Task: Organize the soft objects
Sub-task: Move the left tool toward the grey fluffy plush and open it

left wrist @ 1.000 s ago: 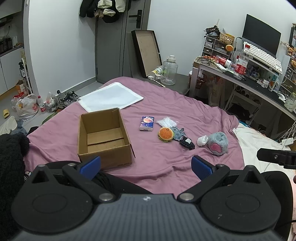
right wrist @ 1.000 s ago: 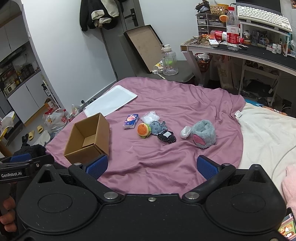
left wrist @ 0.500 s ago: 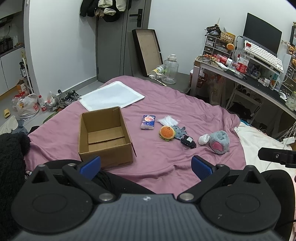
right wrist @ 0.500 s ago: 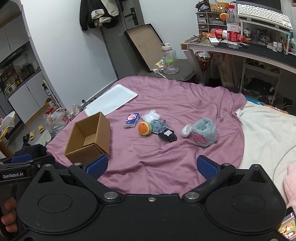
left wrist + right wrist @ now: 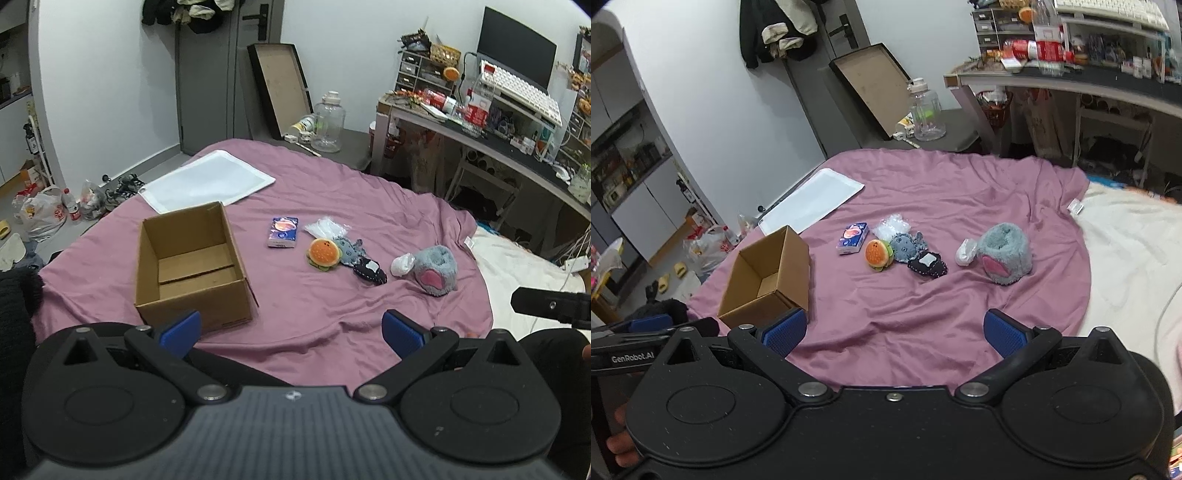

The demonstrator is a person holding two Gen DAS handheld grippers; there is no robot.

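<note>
The soft toys lie in a loose row on the purple bedsheet (image 5: pixel 332 177): a burger plush (image 5: pixel 324 254), a grey plush (image 5: pixel 350 250), a black pouch (image 5: pixel 369 270) and a fluffy grey slipper (image 5: pixel 436 269). The open cardboard box (image 5: pixel 192 266) stands apart to their left, likely their bin. The left gripper (image 5: pixel 291 328) and right gripper (image 5: pixel 893 330) hang spread and empty at the near edge, probably ready to reach.

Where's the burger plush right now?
In both wrist views the burger plush lies mid-bed on the purple sheet, right of the cardboard box, touching the small grey plush, near the tissue pack.
</note>
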